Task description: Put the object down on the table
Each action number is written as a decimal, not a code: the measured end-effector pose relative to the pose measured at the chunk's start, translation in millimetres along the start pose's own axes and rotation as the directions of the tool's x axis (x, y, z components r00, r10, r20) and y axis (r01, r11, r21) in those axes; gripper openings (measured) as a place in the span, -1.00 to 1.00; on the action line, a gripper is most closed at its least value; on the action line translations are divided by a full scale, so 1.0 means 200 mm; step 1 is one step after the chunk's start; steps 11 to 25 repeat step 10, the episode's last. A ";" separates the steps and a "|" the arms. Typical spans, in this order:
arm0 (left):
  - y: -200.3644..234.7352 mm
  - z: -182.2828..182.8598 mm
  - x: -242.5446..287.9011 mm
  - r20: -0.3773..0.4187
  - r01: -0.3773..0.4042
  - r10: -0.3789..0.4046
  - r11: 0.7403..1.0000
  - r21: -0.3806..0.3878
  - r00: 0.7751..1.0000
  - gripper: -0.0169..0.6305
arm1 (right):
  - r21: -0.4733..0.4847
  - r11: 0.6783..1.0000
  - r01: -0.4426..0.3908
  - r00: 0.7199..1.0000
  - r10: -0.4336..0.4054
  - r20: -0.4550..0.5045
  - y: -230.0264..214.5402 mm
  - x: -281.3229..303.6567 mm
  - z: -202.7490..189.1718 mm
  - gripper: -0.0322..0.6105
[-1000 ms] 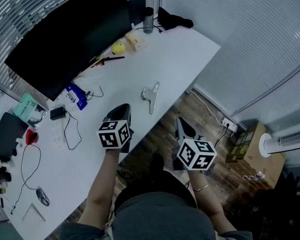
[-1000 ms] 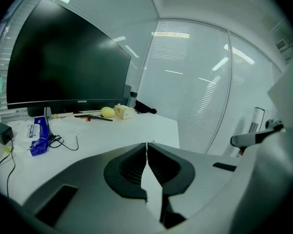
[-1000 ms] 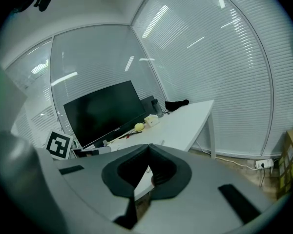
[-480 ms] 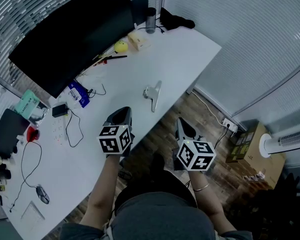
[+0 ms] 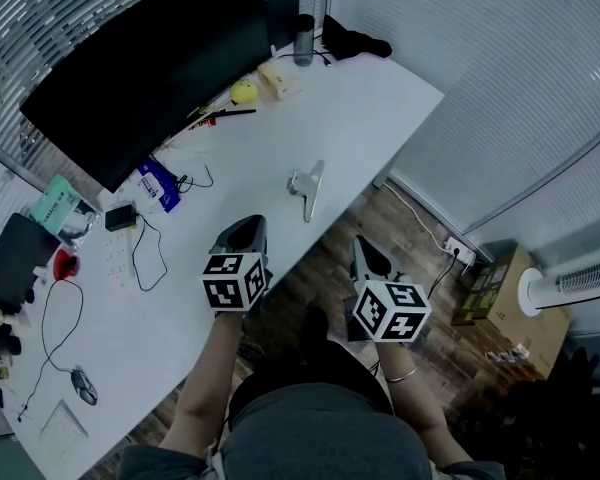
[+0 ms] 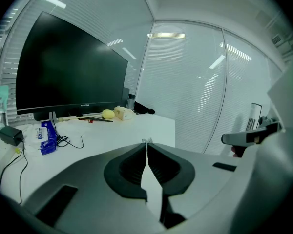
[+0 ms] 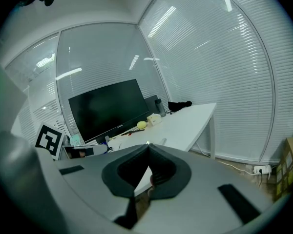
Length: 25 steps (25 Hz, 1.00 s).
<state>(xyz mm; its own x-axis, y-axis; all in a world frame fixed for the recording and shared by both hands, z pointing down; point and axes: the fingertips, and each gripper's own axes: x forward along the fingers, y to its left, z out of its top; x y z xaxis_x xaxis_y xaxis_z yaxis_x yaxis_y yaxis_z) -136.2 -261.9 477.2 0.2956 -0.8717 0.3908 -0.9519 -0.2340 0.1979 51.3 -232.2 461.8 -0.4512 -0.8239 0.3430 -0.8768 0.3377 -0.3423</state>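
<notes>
1. Mouse [image 5: 83, 392], cabled, at the far left end of the white bench [image 5: 380, 98].
2. Black charger [image 5: 118, 218] and blue packet [image 5: 158, 186], side by side in front of the dark monitor [image 5: 150, 63], which stands along the back of the bench.
3. Yellow ball [image 5: 242, 92], at the back of the bench, close beside a pale box [image 5: 277, 78].
4. Left tongs [image 5: 244, 230], held over the front edge of the bench. Jaws pressed together with nothing between them (the left gripper view shows the pads meeting along one line).
5. Metal clip [image 5: 306, 188], the task's object. It lies flat on the bench near the front edge, ahead of and to the right of the left tongs, clear of both tongs.
6. Right tongs [image 5: 366, 252], held off the bench over the wooden floor [image 5: 420, 228]. Jaws pressed together, empty.
7. Cardboard box [image 5: 495, 280] and white fan [image 5: 565, 286], on the floor at the far right.
</notes>
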 end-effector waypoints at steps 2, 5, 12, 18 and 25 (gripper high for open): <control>-0.01 0.00 0.00 -0.002 0.000 0.000 1.000 0.014 1.000 -0.86 | -0.003 1.000 -0.001 1.000 0.001 -0.003 0.00 0.00 0.00 -0.89; -0.02 0.01 0.02 -0.004 0.004 -0.004 1.000 0.018 1.000 -0.86 | -0.004 1.000 -0.001 1.000 0.001 -0.009 -0.01 0.00 -0.01 -0.89; -0.04 0.00 0.04 -0.011 0.007 -0.007 1.000 0.014 1.000 -0.86 | 0.000 1.000 -0.004 1.000 0.004 -0.014 -0.02 0.01 -0.01 -0.89; -0.04 0.00 0.04 -0.011 0.007 -0.007 1.000 0.014 1.000 -0.86 | 0.000 1.000 -0.004 1.000 0.004 -0.014 -0.02 0.01 -0.01 -0.89; -0.04 0.00 0.04 -0.011 0.007 -0.007 1.000 0.014 1.000 -0.86 | 0.000 1.000 -0.004 1.000 0.004 -0.014 -0.02 0.01 -0.01 -0.89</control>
